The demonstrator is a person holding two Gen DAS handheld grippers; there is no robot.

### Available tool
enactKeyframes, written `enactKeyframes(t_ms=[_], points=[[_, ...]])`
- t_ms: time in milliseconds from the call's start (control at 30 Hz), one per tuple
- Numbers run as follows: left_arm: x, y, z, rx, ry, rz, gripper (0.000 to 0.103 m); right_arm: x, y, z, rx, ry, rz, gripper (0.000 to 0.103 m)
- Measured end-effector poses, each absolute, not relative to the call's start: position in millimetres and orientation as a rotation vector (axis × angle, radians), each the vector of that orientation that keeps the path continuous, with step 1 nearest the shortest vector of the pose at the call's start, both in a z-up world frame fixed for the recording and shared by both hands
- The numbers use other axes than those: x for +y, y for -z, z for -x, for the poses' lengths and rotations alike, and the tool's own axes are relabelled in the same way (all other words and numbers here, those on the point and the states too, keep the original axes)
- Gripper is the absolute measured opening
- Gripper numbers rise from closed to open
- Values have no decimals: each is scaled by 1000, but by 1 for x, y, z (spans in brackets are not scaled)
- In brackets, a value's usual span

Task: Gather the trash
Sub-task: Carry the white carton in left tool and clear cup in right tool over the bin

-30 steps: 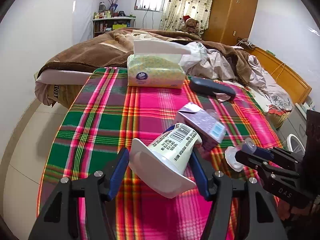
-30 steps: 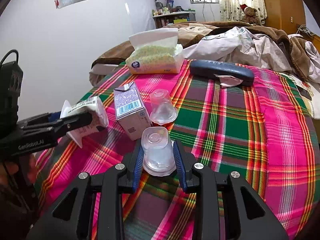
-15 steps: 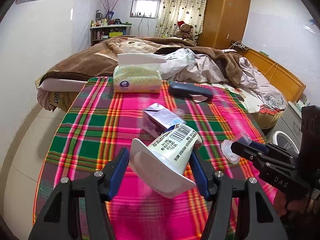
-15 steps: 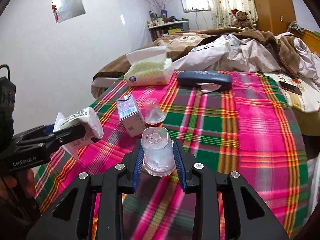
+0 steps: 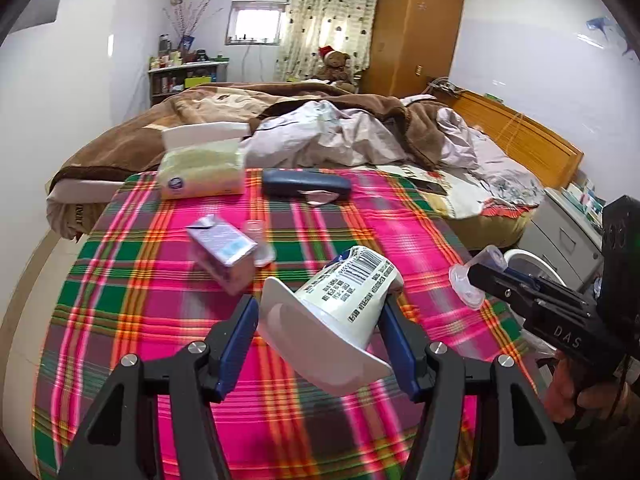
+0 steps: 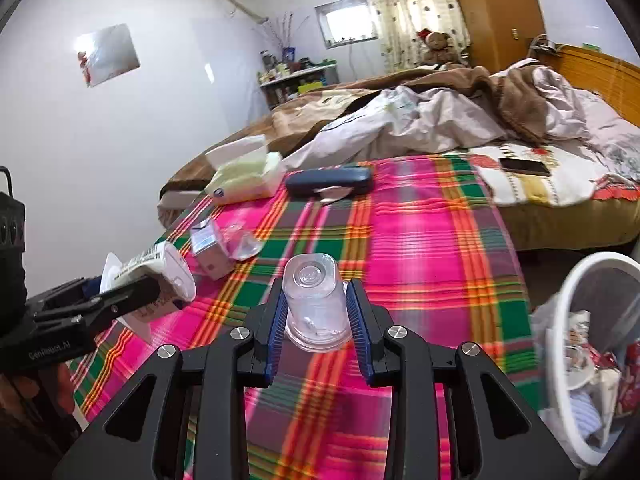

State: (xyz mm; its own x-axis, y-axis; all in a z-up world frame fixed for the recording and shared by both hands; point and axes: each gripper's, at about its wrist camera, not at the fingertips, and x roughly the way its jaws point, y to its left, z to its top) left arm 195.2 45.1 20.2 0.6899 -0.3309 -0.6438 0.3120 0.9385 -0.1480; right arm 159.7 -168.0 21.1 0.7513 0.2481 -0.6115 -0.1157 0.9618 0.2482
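While both claws carry trash, the bin (image 6: 592, 344) lies near right.
The right claw (image 6: 316, 312), gripping the clear cup (image 6: 314, 300), is nearer it than the left claw (image 5: 320, 320), clamped on the yogurt cup (image 5: 340, 308).

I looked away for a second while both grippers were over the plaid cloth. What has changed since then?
Both grippers have pulled back from the table with their loads: the left gripper keeps the white yogurt cup, the right gripper the clear plastic cup. A white trash bin has come into the right view. The purple carton, tissue pack and blue case stay put.
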Motion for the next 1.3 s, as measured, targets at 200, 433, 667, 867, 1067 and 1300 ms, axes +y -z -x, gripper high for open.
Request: enactKeyframes(t_ms=[200, 433, 667, 867, 1067, 1300], points=[[7, -23, -187, 723, 412, 11, 63, -200, -25, -149, 672, -143, -218, 31], [-40, -30, -175, 704, 479, -11, 63, -238, -28, -132, 651, -81, -235, 31], [-89, -36, -165, 691, 551, -36, 63, -276, -34, -115, 631, -17, -255, 31], [-129, -38, -160, 692, 594, -71, 63, -305, -37, -102, 608, 50, -277, 31], [-170, -35, -154, 702, 656, -114, 64, -335, -33, -91, 609, 122, -294, 31], [-212, -24, -153, 736, 717, -141, 64, -368, -24, -83, 647, 207, -316, 31]])
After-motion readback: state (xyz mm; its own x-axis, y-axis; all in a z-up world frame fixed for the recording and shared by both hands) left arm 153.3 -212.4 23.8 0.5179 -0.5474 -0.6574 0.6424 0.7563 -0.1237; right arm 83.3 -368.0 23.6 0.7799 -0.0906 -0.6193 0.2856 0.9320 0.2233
